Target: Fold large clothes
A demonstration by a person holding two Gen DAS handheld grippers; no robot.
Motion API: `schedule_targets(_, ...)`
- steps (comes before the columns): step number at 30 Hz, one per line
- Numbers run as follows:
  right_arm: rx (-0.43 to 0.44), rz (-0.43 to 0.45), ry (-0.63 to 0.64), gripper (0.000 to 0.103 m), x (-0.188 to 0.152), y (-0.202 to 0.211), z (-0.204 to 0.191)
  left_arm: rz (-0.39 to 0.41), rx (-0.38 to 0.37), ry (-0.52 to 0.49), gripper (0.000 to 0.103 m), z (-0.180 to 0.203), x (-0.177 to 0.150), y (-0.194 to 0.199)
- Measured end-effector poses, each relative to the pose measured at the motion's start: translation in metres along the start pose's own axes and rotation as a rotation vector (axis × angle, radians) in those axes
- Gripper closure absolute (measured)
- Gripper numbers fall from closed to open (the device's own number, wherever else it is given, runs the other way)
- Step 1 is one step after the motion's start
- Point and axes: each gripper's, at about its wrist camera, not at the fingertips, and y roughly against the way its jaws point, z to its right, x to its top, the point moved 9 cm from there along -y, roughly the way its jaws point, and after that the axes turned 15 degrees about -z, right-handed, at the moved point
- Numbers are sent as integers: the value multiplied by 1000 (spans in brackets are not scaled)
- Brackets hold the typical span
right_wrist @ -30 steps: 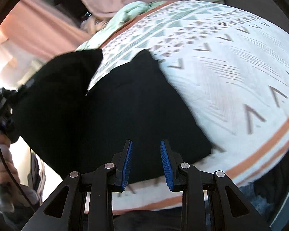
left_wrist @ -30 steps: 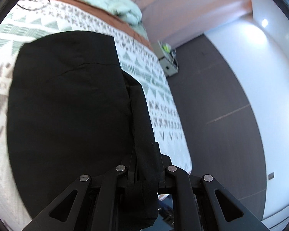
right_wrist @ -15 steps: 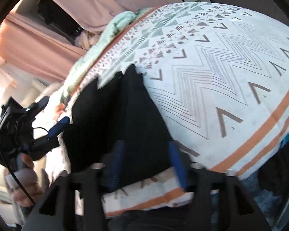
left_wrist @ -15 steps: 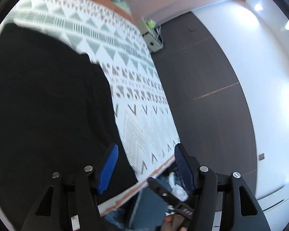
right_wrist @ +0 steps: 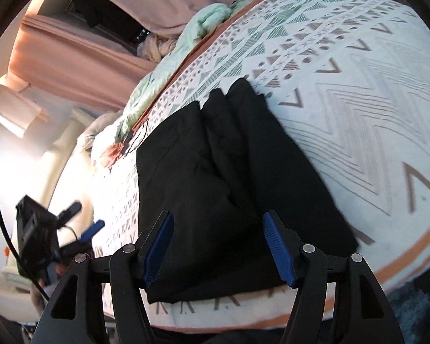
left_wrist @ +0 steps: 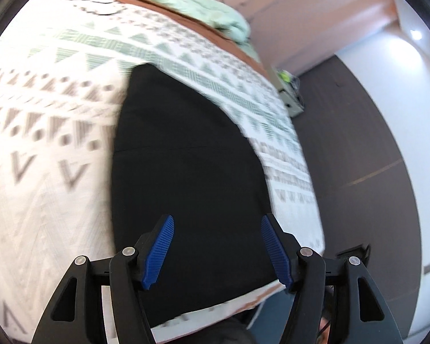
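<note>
A black garment (left_wrist: 186, 157) lies folded lengthwise on the patterned bed cover (left_wrist: 43, 172), near the bed's front edge. My left gripper (left_wrist: 216, 246) hovers open over its near end, blue pads apart with only cloth beneath them. In the right wrist view the garment (right_wrist: 229, 157) shows overlapping folds along its middle. My right gripper (right_wrist: 218, 246) hangs above its near end; its jaws are opening and the pads press on nothing. The left gripper (right_wrist: 91, 226) also shows far left in that view, off the garment, held by a hand.
A mint-green blanket (left_wrist: 186, 8) is bunched at the head of the bed, with pink curtains (left_wrist: 301, 14) behind. A small white box stand (left_wrist: 289, 100) sits on the dark floor (left_wrist: 358, 143) right of the bed. An orange stripe (right_wrist: 401, 258) runs along the cover's near edge.
My left gripper let go of the black cloth, opened, and swung across the bed. My right gripper spread wider. The lifted part of the garment now lies flat on the rest.
</note>
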Motion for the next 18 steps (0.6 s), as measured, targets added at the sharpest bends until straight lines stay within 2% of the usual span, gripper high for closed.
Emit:
schedule_targets(3,-49,-9,-16,39,6,-15,5,2,42,50,38,-23,-7,-7)
schedule_targets(5,-55,-3,-16,77,10,-19,7,-10,73,83,38,-43,-14,-10)
schedule_targets(6,-57,-10,-15,86,10,-19,7,-17,84,96,38,-49,-17,-12)
schedule_targets(11,-56,50,29,92,9,2,0,-55,119,117,38,-66,-28,-25)
schedule_targets(16,-26,65,-26,93,5,15,16,-102,134,87,38,-60,-42,-44)
schedule_targets(18,-29,70,-47,93,3,19,26,-109,134,70,42,-55,-45,-49)
